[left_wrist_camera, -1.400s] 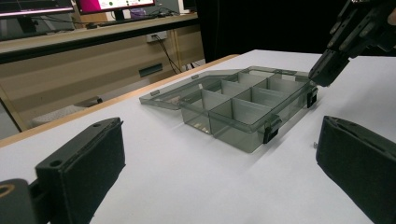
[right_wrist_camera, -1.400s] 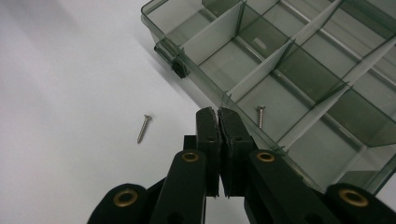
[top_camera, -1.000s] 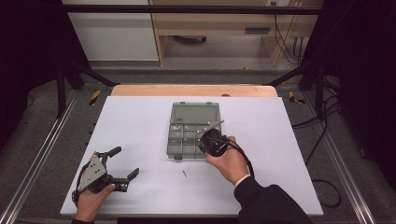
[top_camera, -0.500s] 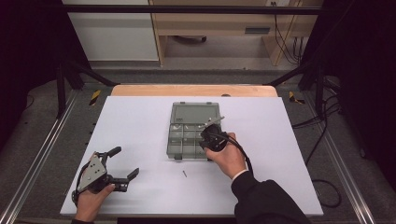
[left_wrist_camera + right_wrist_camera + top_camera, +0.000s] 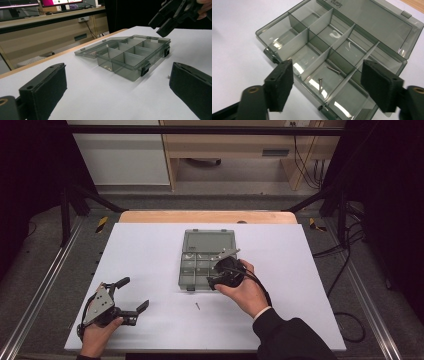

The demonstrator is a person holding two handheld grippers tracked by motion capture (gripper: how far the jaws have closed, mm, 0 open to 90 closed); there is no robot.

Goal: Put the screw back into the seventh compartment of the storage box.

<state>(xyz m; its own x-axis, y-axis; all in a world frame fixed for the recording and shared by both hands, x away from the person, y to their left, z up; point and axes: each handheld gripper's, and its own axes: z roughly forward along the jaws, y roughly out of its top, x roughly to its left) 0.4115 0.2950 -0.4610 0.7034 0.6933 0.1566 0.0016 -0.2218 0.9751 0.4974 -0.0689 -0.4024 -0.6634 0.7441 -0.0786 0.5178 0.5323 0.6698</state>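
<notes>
Compartment box (image 5: 202,265): smoky transparent plastic, lid folded flat open toward the far edge, dividers forming two rows of cells. It lies near the middle of the white surface (image 5: 150,250). In the right gripper view, two small screws (image 5: 328,76) lie in one cell of the near row, one dark-headed screw (image 5: 320,85) lengthwise, the other (image 5: 334,70) slanted near the divider. Black latches (image 5: 145,69) hang on the front wall.

A third loose screw (image 5: 198,306) lies on the surface just in front of the box, apart from it.

Right claw (image 5: 220,276): held in the person's right hand (image 5: 246,292), poised above the near right corner of the box. Its jaws are spread wide with nothing between them; in its own view the box cell with the two screws sits directly between and below the pads (image 5: 283,82). No contact with the box can be seen.

Left claw (image 5: 134,296): in the left hand (image 5: 97,335), low at the near left of the surface, well apart from the box. Jaws wide open, empty, aimed toward the box.

Surface: white sheet over a wooden top (image 5: 207,216) whose edge shows at the far side. Metal rails (image 5: 37,295) run along both sides.

Room: dark curtained sides, a wooden desk (image 5: 235,150) beyond, cables (image 5: 305,165) on the floor at right.
</notes>
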